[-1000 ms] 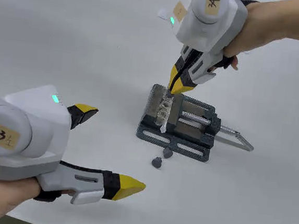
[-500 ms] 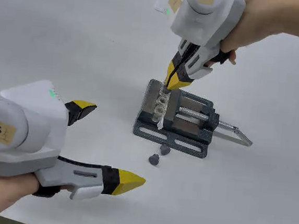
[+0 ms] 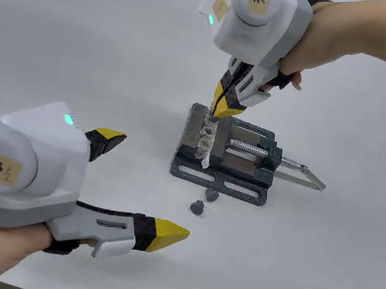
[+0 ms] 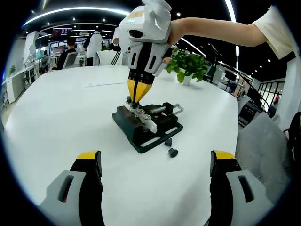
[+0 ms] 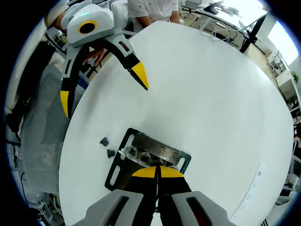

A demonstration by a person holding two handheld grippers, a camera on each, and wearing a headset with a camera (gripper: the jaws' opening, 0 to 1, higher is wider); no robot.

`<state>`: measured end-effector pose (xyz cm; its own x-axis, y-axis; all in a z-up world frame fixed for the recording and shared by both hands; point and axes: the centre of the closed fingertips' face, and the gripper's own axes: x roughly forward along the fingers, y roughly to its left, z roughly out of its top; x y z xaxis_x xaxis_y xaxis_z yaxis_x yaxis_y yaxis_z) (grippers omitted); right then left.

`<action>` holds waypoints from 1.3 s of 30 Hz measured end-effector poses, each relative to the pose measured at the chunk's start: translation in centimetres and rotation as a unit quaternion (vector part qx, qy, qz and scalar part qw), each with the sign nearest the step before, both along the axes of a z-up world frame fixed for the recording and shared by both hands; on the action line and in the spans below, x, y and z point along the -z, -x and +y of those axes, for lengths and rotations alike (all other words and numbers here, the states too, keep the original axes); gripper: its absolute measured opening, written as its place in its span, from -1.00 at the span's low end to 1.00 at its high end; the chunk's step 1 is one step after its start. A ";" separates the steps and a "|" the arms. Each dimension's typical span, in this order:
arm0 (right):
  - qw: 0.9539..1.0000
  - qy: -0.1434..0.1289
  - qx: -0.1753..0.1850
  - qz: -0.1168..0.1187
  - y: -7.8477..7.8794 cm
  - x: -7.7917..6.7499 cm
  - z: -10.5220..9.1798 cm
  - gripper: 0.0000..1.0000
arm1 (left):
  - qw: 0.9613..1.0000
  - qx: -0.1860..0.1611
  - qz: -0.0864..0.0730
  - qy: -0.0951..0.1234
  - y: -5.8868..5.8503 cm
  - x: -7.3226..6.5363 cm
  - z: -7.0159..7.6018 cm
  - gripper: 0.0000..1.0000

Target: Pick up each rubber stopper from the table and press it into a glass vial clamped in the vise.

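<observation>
Head view. A dark bench vise (image 3: 226,162) stands on the white counter (image 3: 106,56), with a short row of glass vials (image 3: 205,143) clamped in it. Two grey rubber stoppers (image 3: 204,201) lie loose on the counter just in front of the vise base, close together. The right gripper (image 3: 224,111) is held steeply down from above, its yellow tips set on the far vial of the row. The left gripper (image 3: 153,185) is held low and well apart from the vise, pointing across the counter toward it, and carries nothing.

Left gripper view. The left jaws are spread wide with bare counter between them. The vise and both loose stoppers are seen ahead, with the right gripper upright over the vise and a bare forearm reaching in behind it.

Right gripper view. The right jaws are closed to a thin line directly over the vise. Whether a stopper is pinched at the tips cannot be told. Two vial mouths beside the tips look open.

Progress, as judged: one insertion is under way at the far vial; two stoppers are left to be picked up and pressed in.
</observation>
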<state>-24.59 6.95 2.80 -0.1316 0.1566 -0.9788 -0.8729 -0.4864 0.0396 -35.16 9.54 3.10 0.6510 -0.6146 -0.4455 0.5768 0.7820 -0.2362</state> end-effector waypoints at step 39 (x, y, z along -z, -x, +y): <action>0.998 -0.004 0.055 0.019 0.5 -0.1 -0.6 -1.00 | 1.000 -0.004 -0.013 -0.005 -0.7 -1.7 -0.3 0.89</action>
